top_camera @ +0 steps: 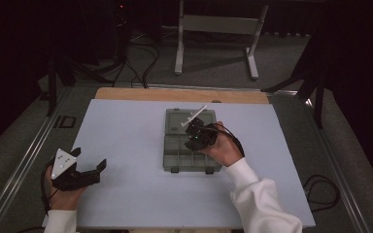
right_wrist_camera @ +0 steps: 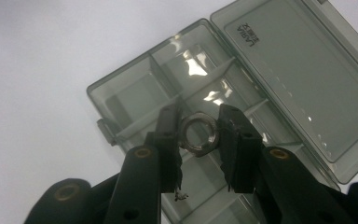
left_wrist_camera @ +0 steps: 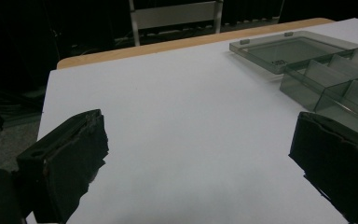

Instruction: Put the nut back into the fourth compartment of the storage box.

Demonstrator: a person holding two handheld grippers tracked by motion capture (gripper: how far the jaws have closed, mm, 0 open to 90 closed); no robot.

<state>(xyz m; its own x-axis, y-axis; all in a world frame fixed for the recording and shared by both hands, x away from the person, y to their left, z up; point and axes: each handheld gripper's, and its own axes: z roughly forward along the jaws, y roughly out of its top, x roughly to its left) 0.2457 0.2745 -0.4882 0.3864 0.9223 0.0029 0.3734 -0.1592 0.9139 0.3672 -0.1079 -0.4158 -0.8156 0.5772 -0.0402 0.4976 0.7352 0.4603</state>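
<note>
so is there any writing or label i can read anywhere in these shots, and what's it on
Raised lettering on the open lid of the clear grey compartment box, right gripper view: two short lines, seen upside down and too blurred to read for sure.
Small dark mark on the same lid, left gripper view: too small to read.
Metal nut in the right gripper: no marking visible.
High view: nothing legible.

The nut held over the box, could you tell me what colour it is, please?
Silvery grey metal nut, clearest in the right gripper view.
</note>
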